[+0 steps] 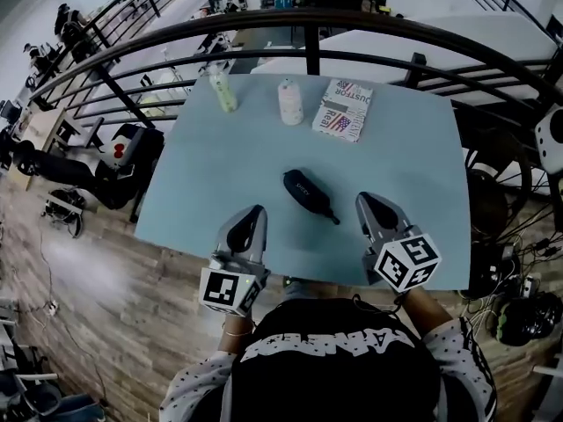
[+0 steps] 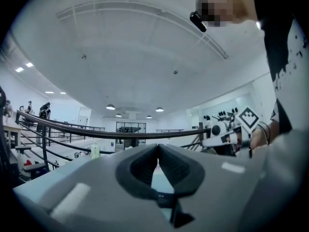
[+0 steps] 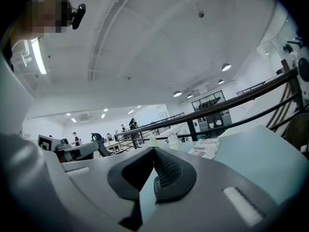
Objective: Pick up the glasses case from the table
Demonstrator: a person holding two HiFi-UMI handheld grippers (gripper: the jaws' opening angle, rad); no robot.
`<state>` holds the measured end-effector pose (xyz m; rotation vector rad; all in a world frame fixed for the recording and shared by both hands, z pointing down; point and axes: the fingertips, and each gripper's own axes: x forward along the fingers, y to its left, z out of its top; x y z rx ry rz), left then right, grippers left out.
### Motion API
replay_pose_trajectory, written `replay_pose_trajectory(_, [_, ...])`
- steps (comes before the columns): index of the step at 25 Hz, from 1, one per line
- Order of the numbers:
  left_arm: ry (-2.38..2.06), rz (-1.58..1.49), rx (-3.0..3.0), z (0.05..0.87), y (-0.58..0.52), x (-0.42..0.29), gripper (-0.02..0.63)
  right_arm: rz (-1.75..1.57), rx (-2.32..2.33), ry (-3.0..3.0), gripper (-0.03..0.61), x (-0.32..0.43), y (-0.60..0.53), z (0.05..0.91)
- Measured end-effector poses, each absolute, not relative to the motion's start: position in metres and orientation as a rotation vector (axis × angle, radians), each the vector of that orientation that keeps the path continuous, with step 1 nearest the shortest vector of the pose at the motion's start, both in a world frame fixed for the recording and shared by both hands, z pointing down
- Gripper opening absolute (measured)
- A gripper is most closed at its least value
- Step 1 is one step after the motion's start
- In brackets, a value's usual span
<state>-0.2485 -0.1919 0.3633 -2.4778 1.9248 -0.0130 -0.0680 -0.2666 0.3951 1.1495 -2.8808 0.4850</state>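
A person stands at a pale blue table (image 1: 220, 170), holding a gripper in each hand, both pointing roughly level across the tabletop. The left gripper (image 1: 255, 211) has its jaws pressed together at the tips, with nothing between them. The right gripper (image 1: 365, 200) is the same, with its jaws together and empty.

The black glasses case (image 1: 306, 192) lies flat on the table in the space between the two sets of jaws. It is to the right of the left jaws and to the left of the right jaws, reaching a little beyond their tips, and neither gripper touches it.

Well beyond the jaws, near the table's far edge, stand a pale green bottle (image 1: 223, 89) and a white bottle (image 1: 290, 102). A printed packet (image 1: 343, 111) lies just beside the white bottle. A dark railing (image 1: 308, 20) curves behind the table.
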Motion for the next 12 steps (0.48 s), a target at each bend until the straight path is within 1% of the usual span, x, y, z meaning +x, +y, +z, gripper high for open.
replay_pose_trajectory(12, [1.804,0.012,-2.576,0.378,-0.247,-0.284,0.0,0.494,1.242,-2.79,0.03,-0.103,-0.3,0.412])
